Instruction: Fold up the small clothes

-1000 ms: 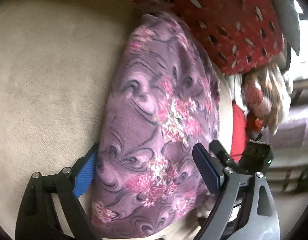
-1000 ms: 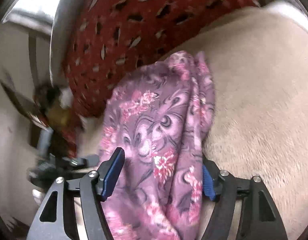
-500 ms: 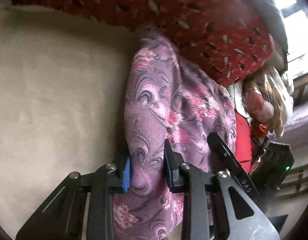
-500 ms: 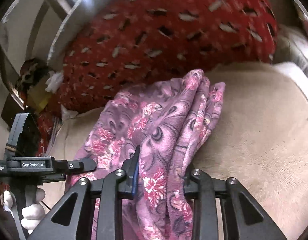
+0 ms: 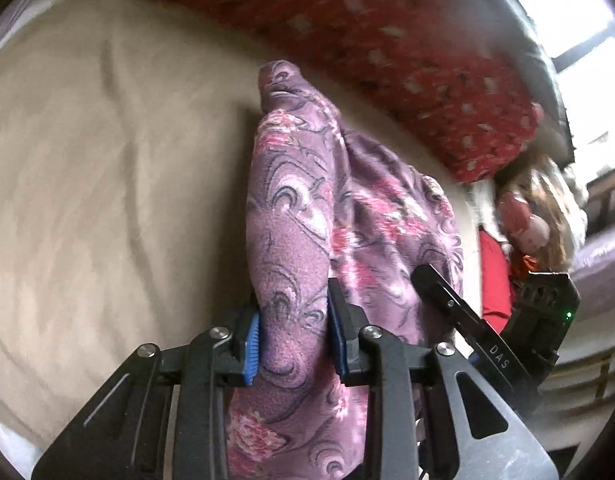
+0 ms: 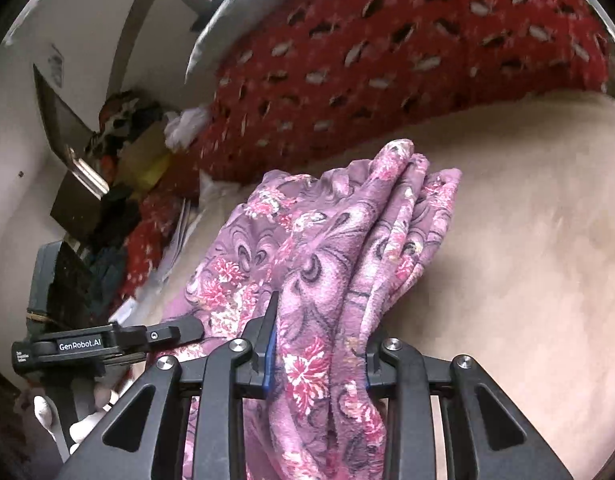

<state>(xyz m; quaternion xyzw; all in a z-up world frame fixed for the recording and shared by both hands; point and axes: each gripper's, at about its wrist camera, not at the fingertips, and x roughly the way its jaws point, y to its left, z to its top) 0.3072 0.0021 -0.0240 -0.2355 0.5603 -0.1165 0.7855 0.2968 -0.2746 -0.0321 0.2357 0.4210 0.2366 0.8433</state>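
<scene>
A purple garment with pink flowers (image 5: 307,208) lies bunched on a beige bed cover (image 5: 107,184). My left gripper (image 5: 293,336) is shut on a thick fold at its near edge. The right gripper's body (image 5: 487,344) shows to the right in the left wrist view. In the right wrist view the same garment (image 6: 331,248) rises in a ridge. My right gripper (image 6: 317,356) is shut on a fold of it. The left gripper's body (image 6: 103,346) shows at the left, beside the cloth.
A red patterned pillow (image 5: 407,64) lies along the far side of the bed; it also shows in the right wrist view (image 6: 387,64). A heap of clothes and clutter (image 6: 119,168) sits by the wall. The beige cover (image 6: 527,260) spreads to the right.
Both grippers went from open around the garment to shut on its folds. The cloth has since been pulled up into a taller ridge.
</scene>
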